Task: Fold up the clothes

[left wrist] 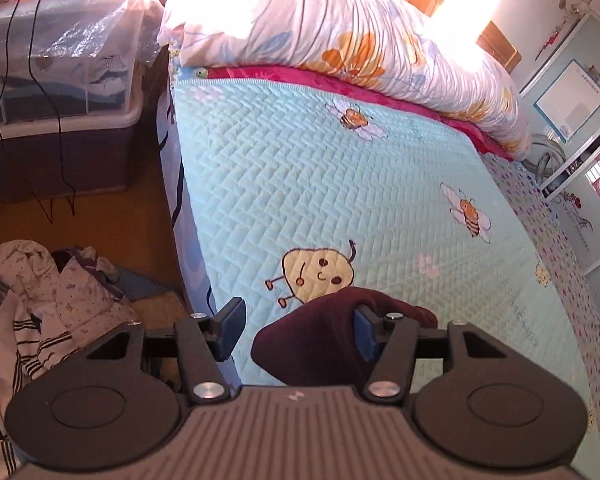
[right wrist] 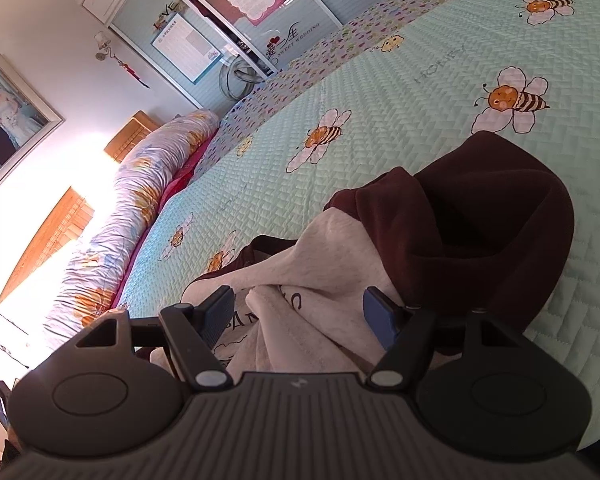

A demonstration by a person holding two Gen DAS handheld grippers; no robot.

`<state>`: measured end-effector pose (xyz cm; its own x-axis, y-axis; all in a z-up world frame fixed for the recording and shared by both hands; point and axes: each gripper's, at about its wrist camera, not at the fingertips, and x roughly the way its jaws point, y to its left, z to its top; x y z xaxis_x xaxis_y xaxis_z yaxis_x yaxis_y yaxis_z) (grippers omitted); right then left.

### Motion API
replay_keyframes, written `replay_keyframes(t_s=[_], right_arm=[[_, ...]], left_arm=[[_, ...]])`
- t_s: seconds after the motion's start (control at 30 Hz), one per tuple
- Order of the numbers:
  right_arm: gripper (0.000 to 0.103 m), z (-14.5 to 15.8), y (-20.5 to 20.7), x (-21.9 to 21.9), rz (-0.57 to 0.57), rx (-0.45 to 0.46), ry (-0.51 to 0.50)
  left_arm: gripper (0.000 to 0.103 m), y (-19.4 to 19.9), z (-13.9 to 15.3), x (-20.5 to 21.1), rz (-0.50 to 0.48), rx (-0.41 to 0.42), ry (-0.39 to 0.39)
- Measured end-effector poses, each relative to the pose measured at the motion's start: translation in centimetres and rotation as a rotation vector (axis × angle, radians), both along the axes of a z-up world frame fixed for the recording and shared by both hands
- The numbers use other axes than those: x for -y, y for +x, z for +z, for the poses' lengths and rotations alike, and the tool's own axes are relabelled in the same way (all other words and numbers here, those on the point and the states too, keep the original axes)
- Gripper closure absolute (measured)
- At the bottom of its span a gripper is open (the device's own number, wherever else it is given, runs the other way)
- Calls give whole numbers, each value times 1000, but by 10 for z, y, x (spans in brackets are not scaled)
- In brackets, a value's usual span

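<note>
Your left tool (left wrist: 298, 330) hangs spread over the mint quilted bee-print bedspread (left wrist: 300, 184), gripping nothing. Your right tool (right wrist: 298, 322) gapes above the crumpled maroon-and-grey hooded sweatshirt (right wrist: 480, 216) lying on the bed, pads clear of the cloth.

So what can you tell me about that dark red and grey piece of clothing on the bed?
The hoodie looks like soft fleece: a maroon hood gaping open, a light grey body with dark printed letters. It lies crumpled, unfolded, on the mint bee-patterned quilt. The open right gripper straddles its grey folds; whether the pads touch is unclear.
</note>
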<state>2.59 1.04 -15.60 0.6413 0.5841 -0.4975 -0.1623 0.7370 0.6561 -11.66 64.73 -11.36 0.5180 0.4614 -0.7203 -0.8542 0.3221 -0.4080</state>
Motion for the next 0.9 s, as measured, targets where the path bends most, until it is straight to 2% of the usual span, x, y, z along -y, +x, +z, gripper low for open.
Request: replay_keyframes(t_s=[0.07, 0.13, 0.2, 0.27, 0.3, 0.47, 0.53, 0.6, 0.73, 0.9], right_arm=[[31, 0, 0, -2, 8, -3, -3], [31, -1, 0, -3, 13, -4, -5], [31, -2, 0, -5, 15, -7, -5], [31, -2, 1, -7, 14, -14, -5], [31, -2, 1, -8, 14, -18, -5], [31, 1, 0, -9, 20, -12, -14], [31, 2, 1, -7, 16, -6, -6], [31, 4, 3, -7, 16, 1, 7], [31, 14, 18, -6, 32, 19, 29], [31, 25, 56, -4, 78, 32, -42]], left_arm=[[44, 3, 4, -5, -36, 19, 0], [44, 29, 7, 3, -202, -75, 40], [44, 54, 10, 26, -353, -203, 135], [43, 68, 11, 49, -470, -258, 200], [43, 72, 12, 57, -524, -264, 203], [43, 65, 27, 73, -652, -155, 125], [39, 62, 37, 84, -708, -78, 120], [36, 70, 47, 108, -794, -41, 156], [34, 109, 44, 148, -973, -50, 205], [34, 178, 14, 188, -1204, -138, 270]])
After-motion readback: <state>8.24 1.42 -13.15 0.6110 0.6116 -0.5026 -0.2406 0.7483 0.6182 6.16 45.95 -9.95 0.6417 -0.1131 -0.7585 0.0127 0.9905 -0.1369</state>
